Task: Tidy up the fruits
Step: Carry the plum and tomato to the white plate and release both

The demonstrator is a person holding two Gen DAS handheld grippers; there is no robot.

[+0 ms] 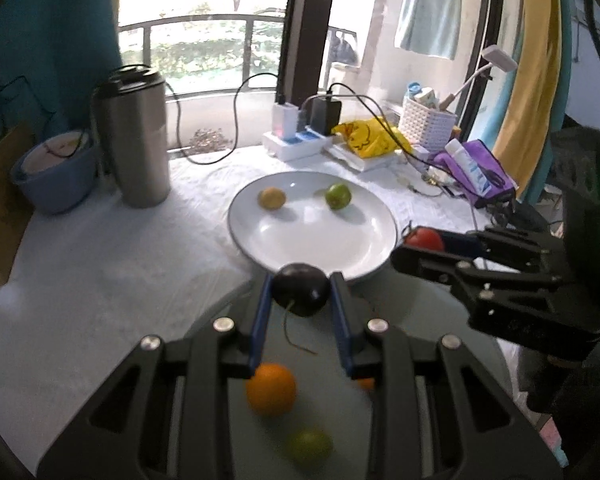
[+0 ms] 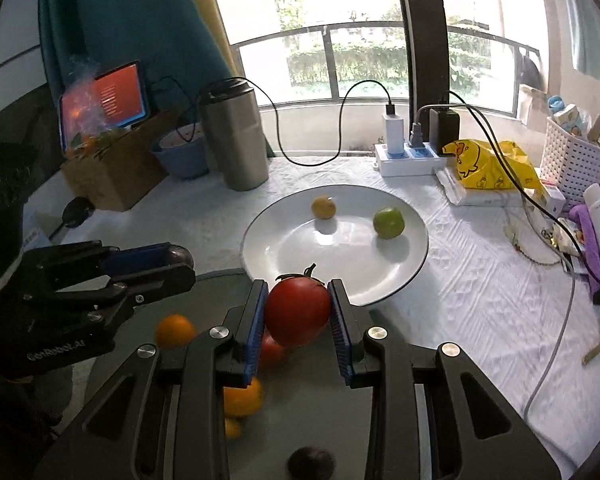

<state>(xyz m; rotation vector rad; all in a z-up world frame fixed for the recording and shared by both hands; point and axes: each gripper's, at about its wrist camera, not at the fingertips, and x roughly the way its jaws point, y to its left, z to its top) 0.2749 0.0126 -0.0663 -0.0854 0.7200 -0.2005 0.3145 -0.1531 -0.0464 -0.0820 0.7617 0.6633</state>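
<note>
Just short of the round white plate, the right gripper clamps a red tomato between its blue pads, stem up and tilted toward the plate. Beside it, the left gripper pinches a round dark purple plum, stem trailing back toward the camera. A yellowish citrus fruit and a green lime sit apart on the plate.

Blurred fruit — cut off by hand-held gripper.
</note>
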